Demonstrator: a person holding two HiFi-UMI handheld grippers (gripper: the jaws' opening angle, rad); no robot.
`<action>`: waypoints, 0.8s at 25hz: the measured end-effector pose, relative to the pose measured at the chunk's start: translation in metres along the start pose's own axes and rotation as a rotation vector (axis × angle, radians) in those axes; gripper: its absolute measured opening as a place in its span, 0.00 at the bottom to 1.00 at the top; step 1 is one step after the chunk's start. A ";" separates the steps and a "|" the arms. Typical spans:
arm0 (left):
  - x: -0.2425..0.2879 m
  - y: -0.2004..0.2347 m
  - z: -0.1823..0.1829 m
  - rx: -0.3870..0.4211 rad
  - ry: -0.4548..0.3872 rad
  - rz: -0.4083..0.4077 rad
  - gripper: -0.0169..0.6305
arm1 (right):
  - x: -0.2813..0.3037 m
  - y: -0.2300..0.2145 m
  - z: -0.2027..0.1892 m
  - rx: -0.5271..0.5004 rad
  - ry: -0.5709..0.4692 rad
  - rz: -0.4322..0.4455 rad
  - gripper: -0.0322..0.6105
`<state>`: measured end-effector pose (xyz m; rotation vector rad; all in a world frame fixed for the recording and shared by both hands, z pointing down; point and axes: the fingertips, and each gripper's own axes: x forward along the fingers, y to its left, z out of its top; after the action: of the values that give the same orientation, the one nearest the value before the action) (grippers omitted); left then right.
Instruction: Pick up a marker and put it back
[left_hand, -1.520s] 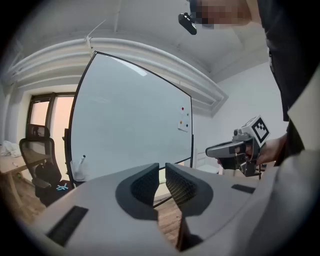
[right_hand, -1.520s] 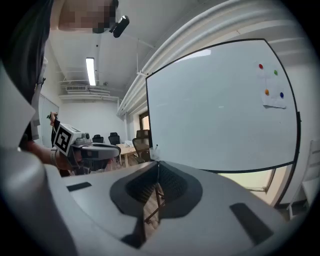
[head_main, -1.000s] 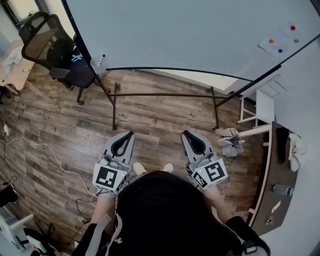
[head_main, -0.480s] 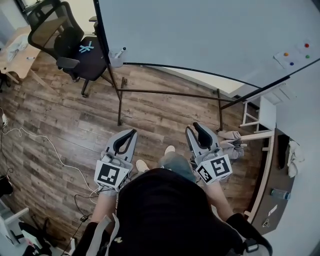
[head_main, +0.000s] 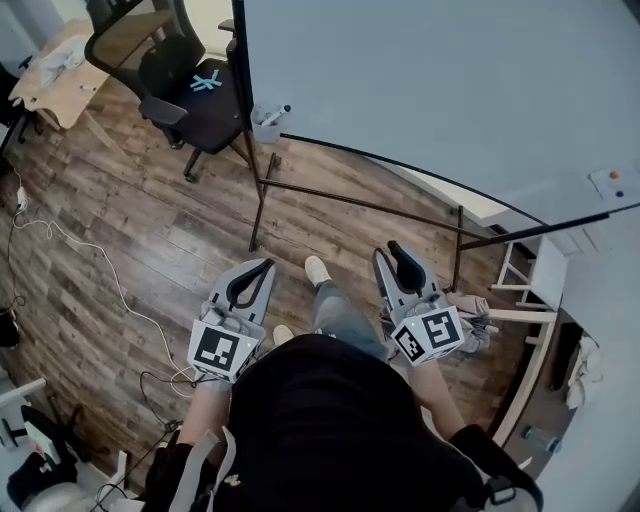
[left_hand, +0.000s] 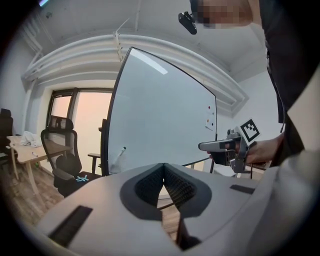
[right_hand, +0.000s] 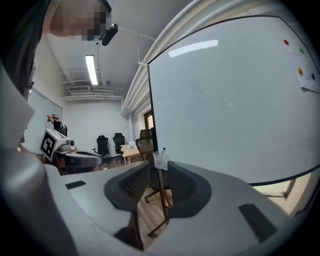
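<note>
Whiteboard (head_main: 430, 90): standing on a dark frame and filling the top of the head view; it is sitting lower and further right than 0.5 s ago.
Floor (head_main: 130, 250): wood planks, with a white cable trailing at the left.
Office chair (head_main: 175, 75): black, carrying a blue X-shaped piece on its seat.
Person (head_main: 320, 420): stepping toward the board with one shoe (head_main: 317, 270) leading, further forward than before.
Left gripper (head_main: 262, 266): jaws pressing tip to tip and gripping nothing.
Right gripper (head_main: 393, 247): jaws standing slightly apart with nothing between them.
Cubes (head_main: 220, 352): each showing a black-and-white square code and no readable text.
Cup (head_main: 266, 126): hanging at the board's lower left corner.
Marker (head_main: 277, 112): sticking up out of the cup, well ahead of both grippers and untouched. In the right gripper view it is lining up with the jaw gap (right_hand: 163, 149). In the left gripper view it is lying left of the jaws (left_hand: 121, 150).
</note>
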<state>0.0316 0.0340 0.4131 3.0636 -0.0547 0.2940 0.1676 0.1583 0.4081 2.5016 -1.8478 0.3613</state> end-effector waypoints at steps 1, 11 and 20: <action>0.007 0.006 0.000 -0.001 0.003 0.014 0.04 | 0.013 -0.006 0.001 -0.001 0.004 0.019 0.23; 0.057 0.067 0.010 -0.075 0.027 0.203 0.04 | 0.136 -0.043 0.022 -0.023 0.047 0.217 0.23; 0.064 0.110 0.012 -0.092 0.049 0.437 0.04 | 0.224 -0.049 0.023 -0.031 0.083 0.378 0.23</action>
<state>0.0924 -0.0786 0.4198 2.9197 -0.7168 0.3740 0.2802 -0.0414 0.4345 2.0723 -2.2667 0.4287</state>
